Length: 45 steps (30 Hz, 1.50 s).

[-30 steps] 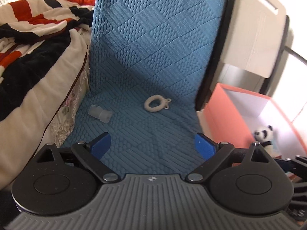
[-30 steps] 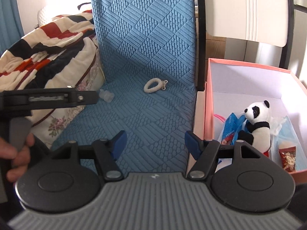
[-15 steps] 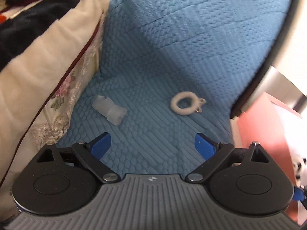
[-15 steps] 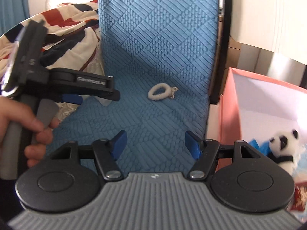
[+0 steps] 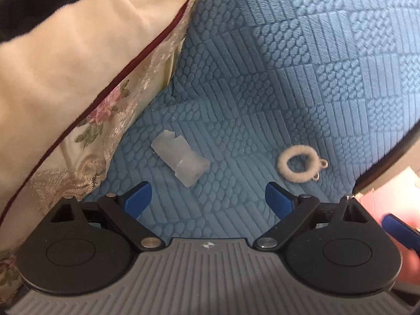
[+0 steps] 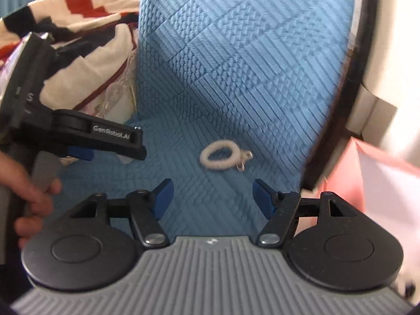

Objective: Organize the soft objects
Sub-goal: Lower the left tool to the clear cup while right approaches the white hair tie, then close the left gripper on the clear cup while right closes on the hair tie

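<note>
A crumpled clear plastic wrapper (image 5: 181, 161) lies on the blue quilted seat cover (image 5: 262, 105), just ahead of my open, empty left gripper (image 5: 208, 199). A fluffy white hair tie (image 5: 298, 164) with a small metal charm lies to its right; it also shows in the right wrist view (image 6: 221, 155), just ahead of my open, empty right gripper (image 6: 211, 197). The left gripper (image 6: 78, 136) shows at the left of the right wrist view, over the wrapper (image 6: 126, 158), which it mostly hides.
A cream blanket with a floral trim (image 5: 78, 84) presses against the seat's left side; a red, white and black blanket (image 6: 78, 13) lies behind. A pink box (image 6: 380, 178) stands at the right, past the seat's black frame (image 6: 341, 110).
Both grippers moved forward and down toward the seat. The wrapper and hair tie look larger and closer. The panda and box contents left the right wrist view.
</note>
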### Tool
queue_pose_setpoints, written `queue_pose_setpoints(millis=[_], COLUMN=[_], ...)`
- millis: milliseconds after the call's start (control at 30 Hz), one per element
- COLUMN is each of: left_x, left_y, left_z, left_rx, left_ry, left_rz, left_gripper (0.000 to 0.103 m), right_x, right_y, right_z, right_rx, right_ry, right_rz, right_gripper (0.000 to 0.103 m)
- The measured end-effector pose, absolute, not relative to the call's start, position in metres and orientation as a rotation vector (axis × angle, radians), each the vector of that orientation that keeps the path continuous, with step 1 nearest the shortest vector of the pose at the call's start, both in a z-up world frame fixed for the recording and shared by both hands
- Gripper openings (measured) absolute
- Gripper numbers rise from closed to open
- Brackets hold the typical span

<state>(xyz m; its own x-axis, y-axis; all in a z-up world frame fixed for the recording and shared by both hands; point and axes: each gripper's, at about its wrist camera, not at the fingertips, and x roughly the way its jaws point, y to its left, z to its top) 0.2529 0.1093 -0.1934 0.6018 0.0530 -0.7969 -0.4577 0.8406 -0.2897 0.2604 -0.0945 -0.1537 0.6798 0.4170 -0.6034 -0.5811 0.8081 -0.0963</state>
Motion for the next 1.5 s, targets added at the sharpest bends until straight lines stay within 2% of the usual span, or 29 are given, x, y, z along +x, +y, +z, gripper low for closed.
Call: queue_pose_setpoints(millis=[133, 267, 300, 333, 367, 467, 767, 1000, 1067, 1200, 1333, 1400, 1467, 1500], left_x=[0.258, 0.262, 0.263, 0.264, 0.266, 0.272, 0.274, 0.275, 0.276, 0.277, 0.276, 0.275, 0.276, 0.276], left_y=[0.124, 0.126, 0.125, 0.123, 0.122, 0.120, 0.119, 0.119, 0.122, 0.123, 0.118, 0.116, 0.115, 0.115], left_z=[-0.198, -0.202, -0.203, -0.204, -0.205, -0.209, -0.219, -0.224, -0.223, -0.224, -0.225, -0.225, -0.225, -0.225], left_rx=[-0.622, -0.602, -0.589, -0.580, -0.572, -0.537, -0.521, -0.525, -0.536, -0.530, -0.497, -0.481, -0.471, -0.466], left_ry=[0.904, 0.899, 0.902, 0.903, 0.903, 0.910, 0.908, 0.897, 0.896, 0.891, 0.887, 0.884, 0.885, 0.885], left_rz=[0.281, 0.312, 0.314, 0.318, 0.323, 0.345, 0.317, 0.315, 0.321, 0.330, 0.323, 0.326, 0.321, 0.318], left_gripper=[0.095, 0.095, 0.094, 0.089, 0.082, 0.074, 0.071, 0.056, 0.047, 0.037, 0.029, 0.029, 0.026, 0.025], right_x=[0.286, 0.308, 0.314, 0.321, 0.326, 0.339, 0.366, 0.386, 0.386, 0.387, 0.394, 0.395, 0.397, 0.397], right_y=[-0.076, -0.056, -0.053, -0.051, -0.048, -0.041, -0.035, -0.033, -0.030, -0.028, -0.028, -0.029, -0.030, -0.031], right_z=[-0.162, -0.172, -0.176, -0.180, -0.183, -0.195, -0.213, -0.224, -0.228, -0.231, -0.235, -0.235, -0.235, -0.234], right_rx=[-0.304, -0.357, -0.365, -0.375, -0.386, -0.431, -0.462, -0.420, -0.452, -0.440, -0.423, -0.415, -0.419, -0.427], right_ry=[0.594, 0.544, 0.548, 0.554, 0.551, 0.552, 0.607, 0.712, 0.716, 0.717, 0.730, 0.738, 0.735, 0.728], right_rz=[0.577, 0.575, 0.581, 0.590, 0.594, 0.617, 0.679, 0.700, 0.702, 0.688, 0.658, 0.658, 0.644, 0.637], right_gripper=[0.069, 0.069, 0.071, 0.078, 0.078, 0.078, 0.079, 0.078, 0.081, 0.080, 0.075, 0.067, 0.050, 0.045])
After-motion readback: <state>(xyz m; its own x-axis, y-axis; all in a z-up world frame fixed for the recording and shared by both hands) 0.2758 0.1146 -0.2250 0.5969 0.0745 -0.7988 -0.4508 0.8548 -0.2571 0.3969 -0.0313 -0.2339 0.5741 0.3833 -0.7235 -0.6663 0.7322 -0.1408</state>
